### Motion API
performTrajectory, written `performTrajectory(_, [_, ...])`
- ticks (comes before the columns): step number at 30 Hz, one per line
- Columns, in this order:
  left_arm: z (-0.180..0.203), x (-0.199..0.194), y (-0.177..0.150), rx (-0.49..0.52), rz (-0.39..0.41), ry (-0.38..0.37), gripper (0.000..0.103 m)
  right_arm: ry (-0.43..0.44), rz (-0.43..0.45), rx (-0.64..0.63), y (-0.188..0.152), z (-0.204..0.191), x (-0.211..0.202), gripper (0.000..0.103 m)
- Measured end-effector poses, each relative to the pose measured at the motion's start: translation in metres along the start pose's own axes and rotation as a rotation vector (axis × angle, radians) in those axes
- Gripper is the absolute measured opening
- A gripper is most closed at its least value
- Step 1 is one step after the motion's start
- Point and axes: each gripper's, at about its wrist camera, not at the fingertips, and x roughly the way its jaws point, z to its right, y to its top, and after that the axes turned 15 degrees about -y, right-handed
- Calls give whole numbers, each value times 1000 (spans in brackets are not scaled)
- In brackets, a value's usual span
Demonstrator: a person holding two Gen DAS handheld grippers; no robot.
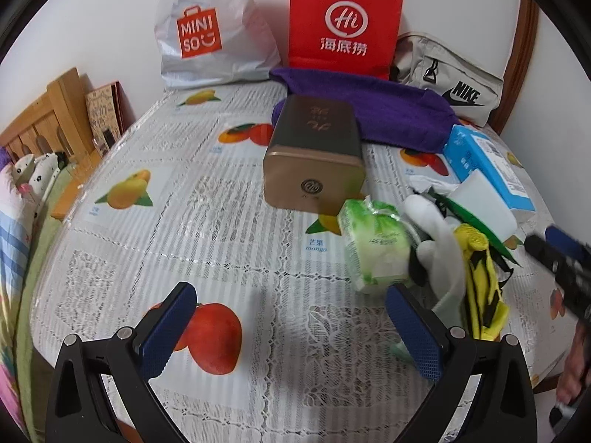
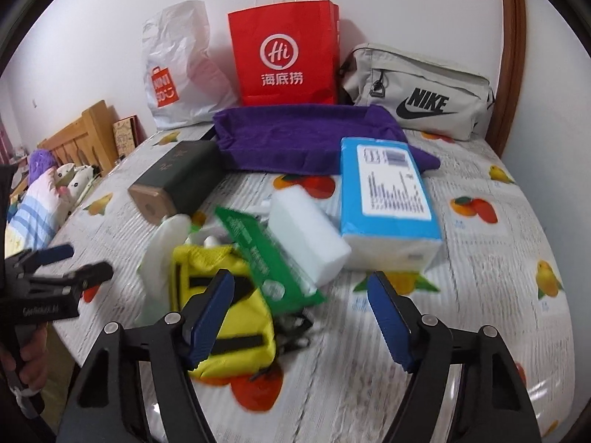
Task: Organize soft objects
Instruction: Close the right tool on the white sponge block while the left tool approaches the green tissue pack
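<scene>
Round table (image 1: 207,229) under a clear ribbed plastic cover over a lace, fruit-printed cloth; white wall behind, wooden bed frame (image 1: 44,118) off the left edge. Along the far edge: crinkled white plastic MINISO bag (image 1: 207,33), stiff red paper bag (image 1: 345,18), beige fabric Nike pouch (image 2: 421,88), folded purple towel (image 2: 295,136). Soft clutter sits right of centre: yellow fabric pouch (image 2: 229,295), white foam block (image 2: 306,236), blue tissue pack (image 2: 388,199), green wipes packet (image 1: 373,247). Left gripper (image 1: 291,328) wide, empty. Right gripper (image 2: 301,317) parted, nothing pinched, its left pad over the yellow pouch.
</scene>
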Motion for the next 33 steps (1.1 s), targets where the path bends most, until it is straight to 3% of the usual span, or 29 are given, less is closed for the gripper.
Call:
performTrajectory(5, [-9,7,1,-20,-5,-22,103,-23,34,-45,22,-4,19,75])
performTrajectory(10, [-14,14,3,-29,-21,-24,103,10,38,-104,35,-18,39,67])
performTrajectory(16, [-16,16,6,-29,-21,-36,103,17,-47,-159,38,-35,68,49])
performTrajectory(22, [-21,19,8,-39,-29,-44,103,4,-54,-202,35,-38,73,45])
performTrajectory(23, [-21,20,8,-41,-30,-43,103,12,-44,-198,36,-36,69,34])
performTrajectory(26, [-22,21,8,-44,-29,-47,103,66,-50,-176,36,-30,63,34])
performTrajectory(29, [-22,23,8,-43,-32,-62,103,64,-44,-201,32,-32,63,35])
performTrajectory(31, [-20,25,8,-39,-37,-65,103,54,-49,-220,31,-36,65,38])
performTrajectory(33, [-17,26,8,-31,-39,-66,103,54,-63,-229,32,-38,69,49])
